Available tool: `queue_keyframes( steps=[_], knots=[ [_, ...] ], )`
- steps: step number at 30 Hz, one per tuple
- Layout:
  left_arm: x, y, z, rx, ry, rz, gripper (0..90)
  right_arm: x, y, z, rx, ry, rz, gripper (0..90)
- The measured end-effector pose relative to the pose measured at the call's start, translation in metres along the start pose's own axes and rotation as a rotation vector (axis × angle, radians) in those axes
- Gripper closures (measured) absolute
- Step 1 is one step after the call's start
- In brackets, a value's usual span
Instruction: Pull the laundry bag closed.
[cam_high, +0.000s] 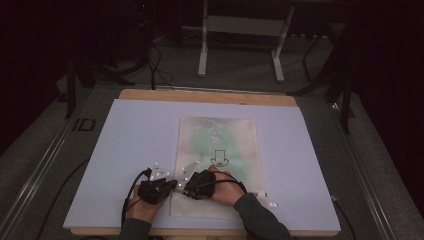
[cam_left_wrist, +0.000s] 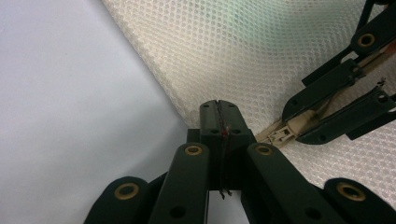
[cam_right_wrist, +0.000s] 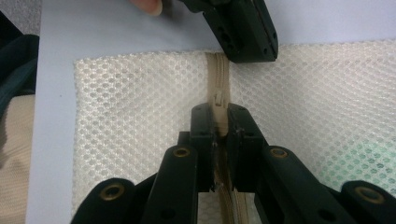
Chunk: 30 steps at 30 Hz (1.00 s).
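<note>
High view: a cream mesh zip bag (cam_high: 218, 160) lies flat on the pale lilac tabletop (cam_high: 130, 145). The left gripper (cam_high: 171, 184) and right gripper (cam_high: 192, 176) sit close together at the bag's near left corner.

Left gripper view: the left gripper (cam_left_wrist: 219, 109) is pressed closed at the bag's edge (cam_left_wrist: 243, 56); whether it pinches mesh I cannot tell.

Right gripper view: the right gripper (cam_right_wrist: 220, 122) is clamped on the beige zipper pull (cam_right_wrist: 218, 103).

Wooden table (cam_high: 210, 96), lavender board (cam_high: 135, 140) on top (mesh bag (cam_high: 220, 135) flat)
</note>
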<state>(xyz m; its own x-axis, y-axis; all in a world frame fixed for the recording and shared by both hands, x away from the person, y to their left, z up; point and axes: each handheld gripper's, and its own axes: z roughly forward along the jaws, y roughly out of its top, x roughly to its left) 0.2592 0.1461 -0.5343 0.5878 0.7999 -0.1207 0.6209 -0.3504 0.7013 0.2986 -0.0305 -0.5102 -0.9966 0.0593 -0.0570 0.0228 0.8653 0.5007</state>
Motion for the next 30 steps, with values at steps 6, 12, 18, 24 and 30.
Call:
queue_keyframes(
  steps=[6, 12, 18, 24, 30],
  knots=[
    [0.0, 0.0, 0.0, 0.0, 0.0, 0.0, 89.4, 0.001, -0.001, -0.002, 0.005, -0.006, -0.004, 82.4],
    [0.0, 0.0, 0.0, 0.002, 0.001, 0.0, 89.4, 0.002, -0.003, -0.004, 0.005, -0.01, -0.007, 82.4],
    [-0.001, 0.0, 0.0, 0.001, 0.002, 0.0, 89.4, 0.002, -0.005, -0.007, 0.012, -0.014, -0.009, 82.4],
    [-0.001, 0.0, 0.0, 0.003, 0.002, -0.001, 89.4, 0.003, -0.008, -0.009, 0.013, -0.014, -0.008, 82.4],
    [-0.001, 0.0, 0.0, 0.002, 0.001, -0.003, 89.4, 0.003, -0.01, -0.011, 0.016, -0.018, -0.009, 82.4]
  ],
)
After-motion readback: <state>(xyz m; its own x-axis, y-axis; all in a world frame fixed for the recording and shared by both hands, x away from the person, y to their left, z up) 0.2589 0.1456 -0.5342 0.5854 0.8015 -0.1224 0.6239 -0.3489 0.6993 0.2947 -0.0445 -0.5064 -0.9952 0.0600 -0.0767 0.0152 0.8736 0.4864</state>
